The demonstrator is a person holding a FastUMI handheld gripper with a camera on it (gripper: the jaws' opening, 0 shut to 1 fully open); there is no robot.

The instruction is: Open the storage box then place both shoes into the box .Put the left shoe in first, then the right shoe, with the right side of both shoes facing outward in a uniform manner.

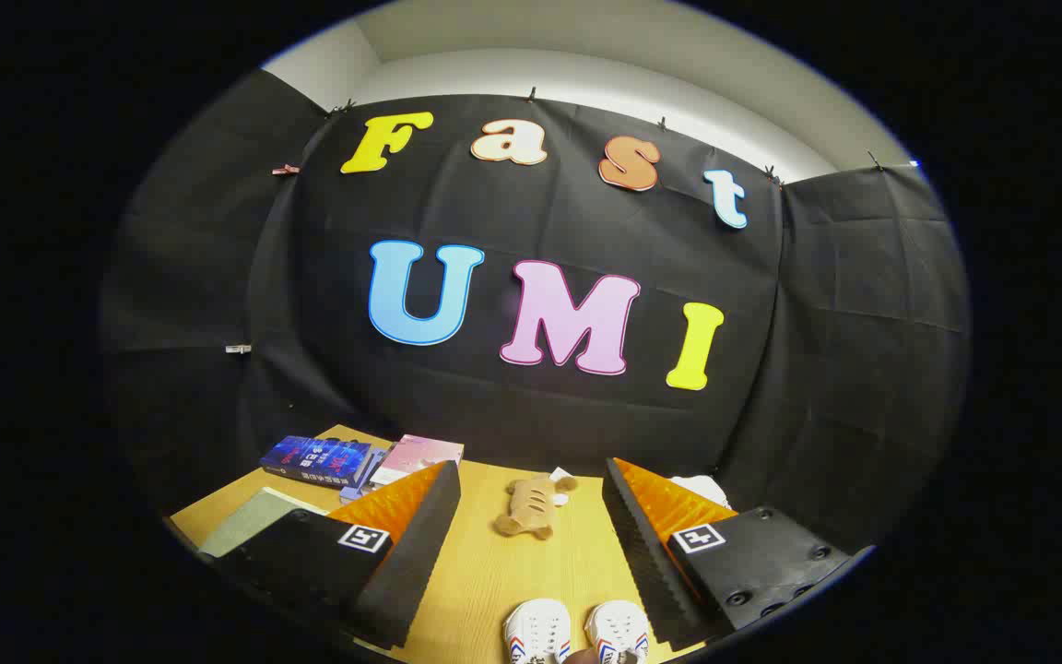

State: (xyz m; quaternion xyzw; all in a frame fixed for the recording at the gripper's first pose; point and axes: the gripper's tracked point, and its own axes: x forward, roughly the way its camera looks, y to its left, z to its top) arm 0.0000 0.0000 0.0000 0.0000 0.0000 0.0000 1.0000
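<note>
Gripper view, looking forward along the two fingers toward a black cloth wall, with a pale wall and ceiling above it.

The gripper (531,544) fills the lower part of the frame. Its two fingers stand wide apart, one at lower left (402,553) and one at lower right (651,553), each a ridged wedge angled inward. Nothing is held between them and neither finger touches any object; the bare tabletop shows in the gap. Each finger carries a small square black-and-white marker near its base.

The wooden table (485,572) runs across the bottom of the frame, light yellow with a fine grain.

At the bottom centre, between the fingers and close to the camera, sit the two shoes side by side: the left-hand white shoe (537,632) and the right-hand white shoe (617,629). Both show lace holes and red and blue side stripes, toes pointing away from the camera. They are near each other; the right one lies just beside the right finger.

Beyond the fingertips, at centre, a small tan plush toy (526,507) lies on the table.

At lower left, behind the left finger, lie a dark blue book (317,458), a pink book (418,456) and a grey-green flat item (250,521).

A white object (702,487) peeks out behind the right finger; what it is cannot be told.
</note>
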